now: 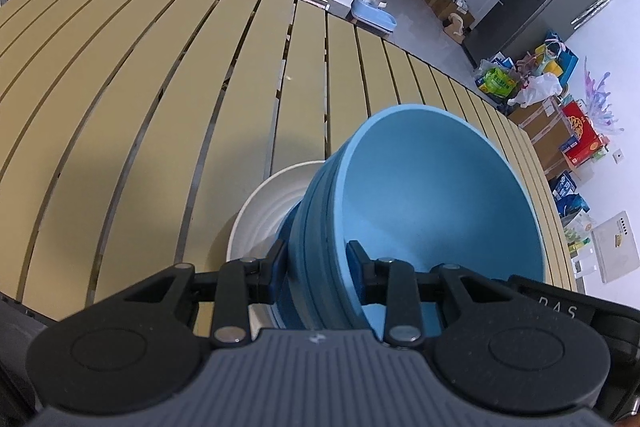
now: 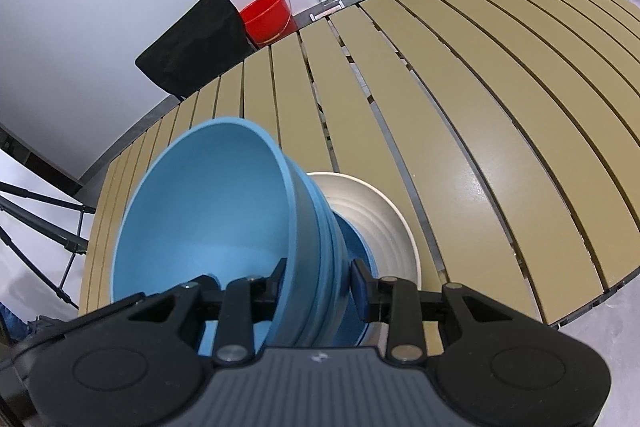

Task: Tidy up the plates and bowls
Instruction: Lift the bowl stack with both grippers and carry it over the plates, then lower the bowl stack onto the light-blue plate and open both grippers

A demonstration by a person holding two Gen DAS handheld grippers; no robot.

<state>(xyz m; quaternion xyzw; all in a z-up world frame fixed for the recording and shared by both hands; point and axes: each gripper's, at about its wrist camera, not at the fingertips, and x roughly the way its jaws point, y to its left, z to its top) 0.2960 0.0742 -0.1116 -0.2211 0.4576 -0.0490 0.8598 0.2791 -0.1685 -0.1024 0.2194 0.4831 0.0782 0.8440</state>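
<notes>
Bowls (image 1: 424, 195) — blue, unlabelled — beside gripper body (image 1: 560, 307) lettered "DAS".

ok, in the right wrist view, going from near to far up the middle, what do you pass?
Right tool, clamped on the stacked blue bowls' rim → white plate under the stack → bare slatted table → red bucket on the floor past the table's far edge.

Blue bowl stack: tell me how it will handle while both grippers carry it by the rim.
The blue bowl stack looks rigid, so the rim should not flex. Left gripper and right gripper grip opposite rims; the nested bowls may shift. Smooth walls probably slip easily.
</notes>
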